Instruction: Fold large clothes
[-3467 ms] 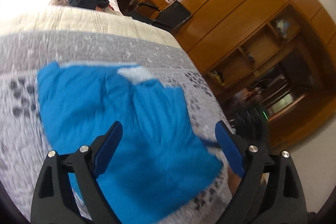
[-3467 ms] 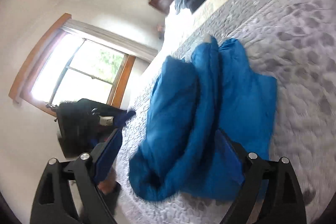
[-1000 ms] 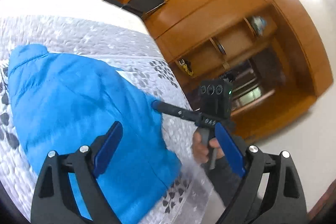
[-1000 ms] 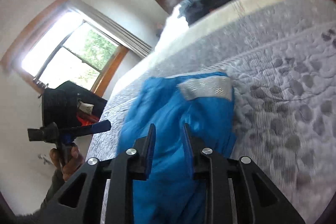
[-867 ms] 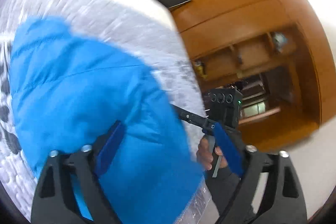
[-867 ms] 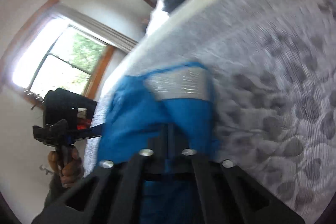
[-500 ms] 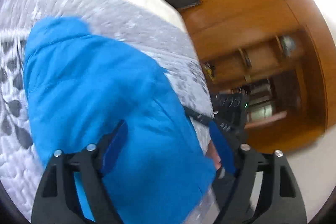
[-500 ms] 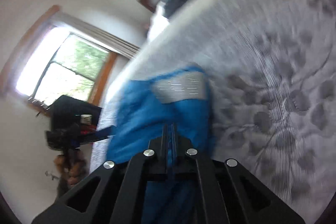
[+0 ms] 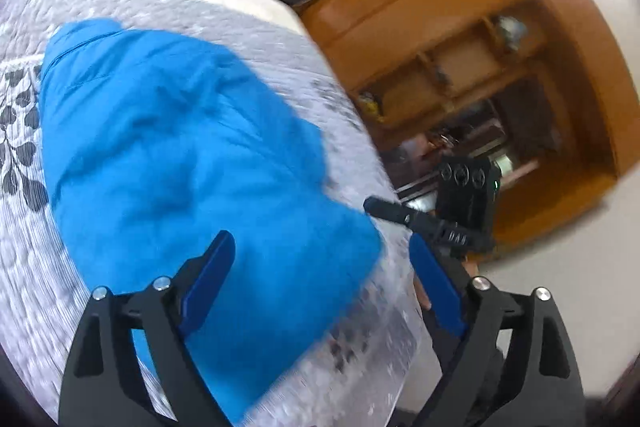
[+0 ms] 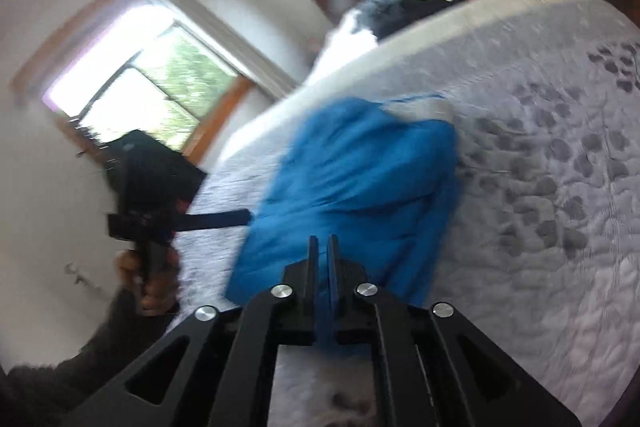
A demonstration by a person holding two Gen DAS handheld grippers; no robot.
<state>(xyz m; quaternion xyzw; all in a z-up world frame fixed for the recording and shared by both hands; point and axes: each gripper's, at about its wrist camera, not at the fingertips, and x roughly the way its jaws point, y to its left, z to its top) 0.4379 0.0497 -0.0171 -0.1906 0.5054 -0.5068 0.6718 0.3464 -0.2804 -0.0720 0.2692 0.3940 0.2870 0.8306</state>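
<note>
Garment: a bright blue padded jacket [image 9: 184,155] lies bunched and folded over on itself on my bed, near the foot corner; a pale grey lining patch [image 10: 420,109] shows at its far end in the right wrist view.

Bed cover: a grey quilted bedspread [image 10: 540,187] with a dark leaf print lies under the jacket.

My left gripper [image 9: 320,279]: jaws spread wide, nothing between the blue pads. It hangs above the jacket's near edge. Seen from the right wrist view, its finger tip points at the jacket's side edge; I cannot tell if it touches.

My right gripper [image 10: 323,255]: jaws closed together, with blue jacket fabric pinched between them at the near edge. From the left wrist view its tip sits just beside the jacket's corner, off the bed's side.

My left hand [image 10: 150,275]: wrapped round the left gripper's handle, dark sleeve behind it.

Far end of bed: a dark pile of clothes [image 10: 404,9] sits well apart from the jacket.

Room: wooden cabinets [image 9: 460,39] on one side, bright windows [image 10: 160,83] on the other. Both views are blurred.
</note>
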